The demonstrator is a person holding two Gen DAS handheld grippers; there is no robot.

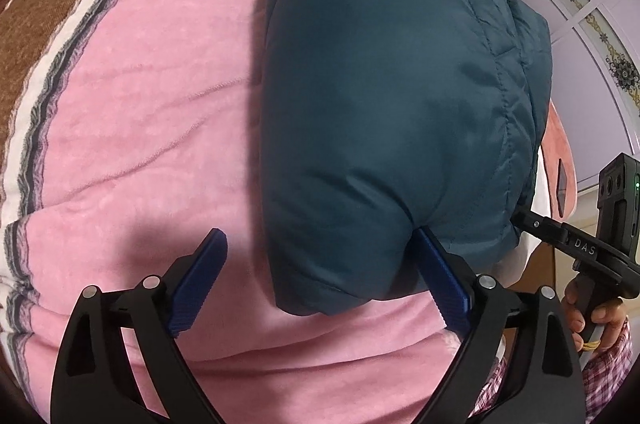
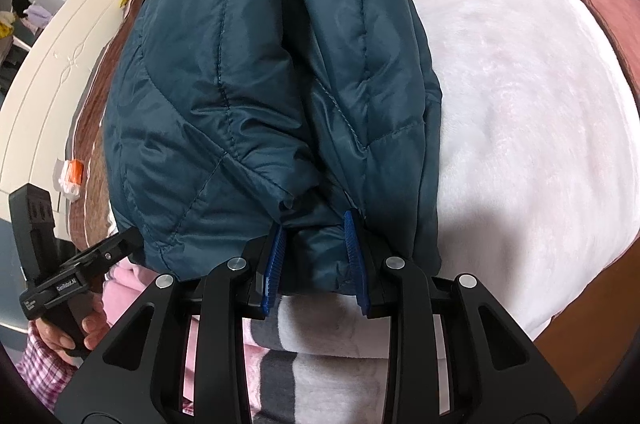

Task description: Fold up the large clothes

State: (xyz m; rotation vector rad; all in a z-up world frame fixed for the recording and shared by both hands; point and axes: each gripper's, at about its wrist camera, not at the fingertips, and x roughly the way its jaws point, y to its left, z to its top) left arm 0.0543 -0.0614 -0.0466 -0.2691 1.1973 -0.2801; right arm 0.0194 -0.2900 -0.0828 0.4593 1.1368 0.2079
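Note:
A teal quilted puffer jacket [image 1: 384,104] lies folded into a thick bundle on a pink blanket [image 1: 140,104]. My left gripper [image 1: 320,256] is open; its right blue finger [image 1: 440,280] touches the bundle's near left edge and its left finger rests over bare blanket. In the right wrist view the jacket [image 2: 248,84] shows two stacked folds. My right gripper [image 2: 316,236] is partly closed around a thick fold of the near hem, both blue pads against the fabric. The right gripper also shows in the left wrist view [image 1: 560,236], tucked at the jacket's right edge.
The bed has a brown and white striped border [image 1: 48,24]. A white fleece blanket [image 2: 520,84] lies right of the jacket. A cream wardrobe door [image 2: 52,64] and a decorated cabinet [image 1: 592,24] stand beyond. The left gripper's handle and hand [image 2: 60,304] show at lower left.

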